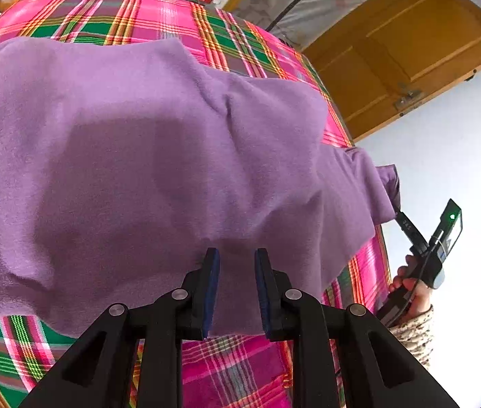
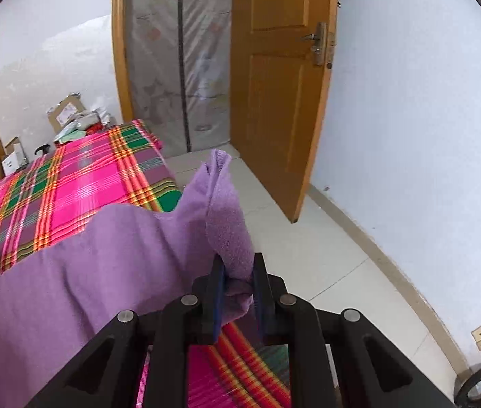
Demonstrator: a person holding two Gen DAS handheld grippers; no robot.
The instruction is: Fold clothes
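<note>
Right wrist view: your right gripper [image 2: 237, 292] pinches a corner of the purple fleece garment [image 2: 104, 265], lifted off the pink plaid bedcover [image 2: 70, 187] for folding; your left gripper [image 1: 237, 292] hovers parted, empty.

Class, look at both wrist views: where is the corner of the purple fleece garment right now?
The corner of the purple fleece garment is lifted off the plaid bed cover, pinched in the right gripper at the bed's right edge, toward the wooden door.

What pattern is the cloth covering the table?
Pink, green and orange plaid on the table cloth, clearest in the left wrist view.
</note>
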